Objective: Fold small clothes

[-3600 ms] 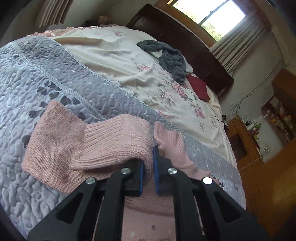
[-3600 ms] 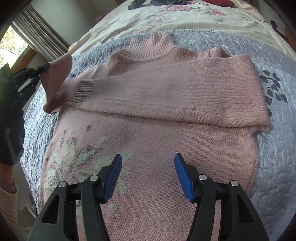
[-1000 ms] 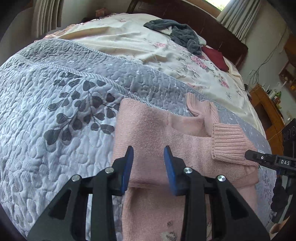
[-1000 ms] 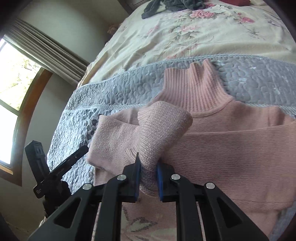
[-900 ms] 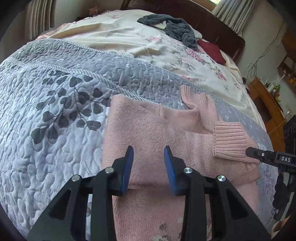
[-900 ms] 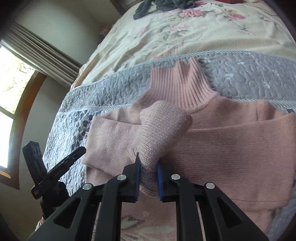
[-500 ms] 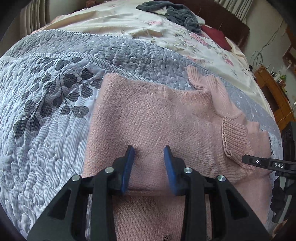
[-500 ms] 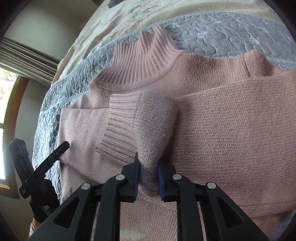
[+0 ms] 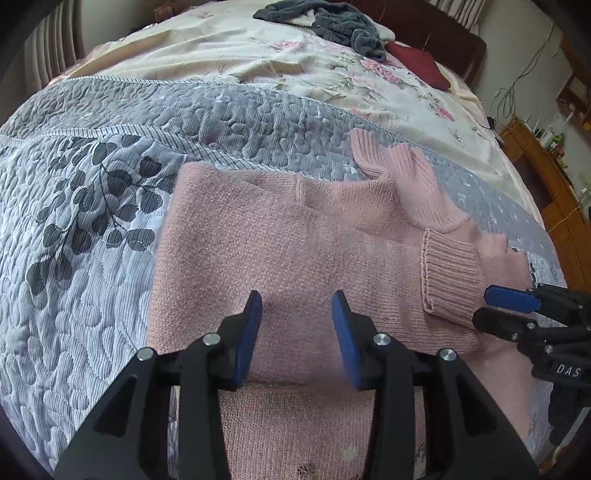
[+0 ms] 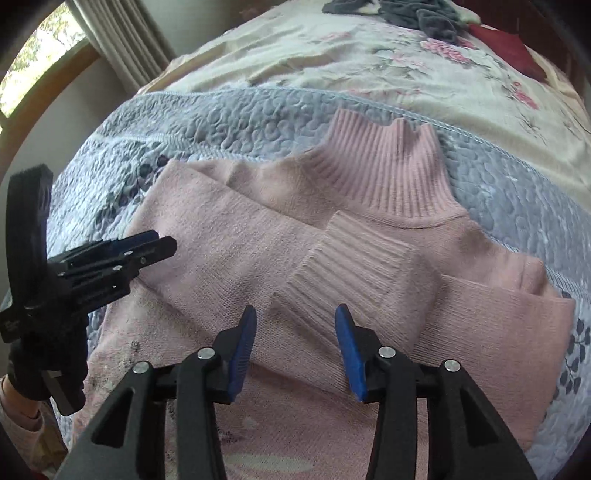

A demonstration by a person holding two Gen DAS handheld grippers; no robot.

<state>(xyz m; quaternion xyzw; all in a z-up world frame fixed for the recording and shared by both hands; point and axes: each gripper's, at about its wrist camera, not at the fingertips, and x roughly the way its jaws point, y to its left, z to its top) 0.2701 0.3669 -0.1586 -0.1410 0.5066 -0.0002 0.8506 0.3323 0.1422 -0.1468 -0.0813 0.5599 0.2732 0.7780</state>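
Observation:
A pink knitted turtleneck sweater (image 9: 295,243) (image 10: 229,251) lies flat on the grey quilt, both sleeves folded across its chest. The ribbed cuff (image 10: 351,258) (image 9: 448,277) of the top sleeve rests just below the collar (image 10: 388,170). My left gripper (image 9: 295,325) hovers open over the folded sleeve on the sweater's left side, nothing between its blue pads. My right gripper (image 10: 293,332) stands open just short of the cuff, holding nothing. Each gripper shows in the other's view: the right gripper (image 9: 506,306) at the right edge, the left gripper (image 10: 147,243) at the left.
The grey leaf-patterned quilt (image 9: 92,221) covers the near bed; a floral cream sheet (image 9: 258,55) lies beyond. A dark grey garment (image 9: 332,22) and a dark red cloth (image 9: 417,62) sit near the headboard. A wooden cabinet (image 9: 546,177) stands at right. A gloved hand (image 10: 48,362) holds the left gripper.
My right gripper has let go of the sleeve cuff, which now lies flat on the chest, and it has opened and drawn back. The left gripper stayed open, closing in over the sweater.

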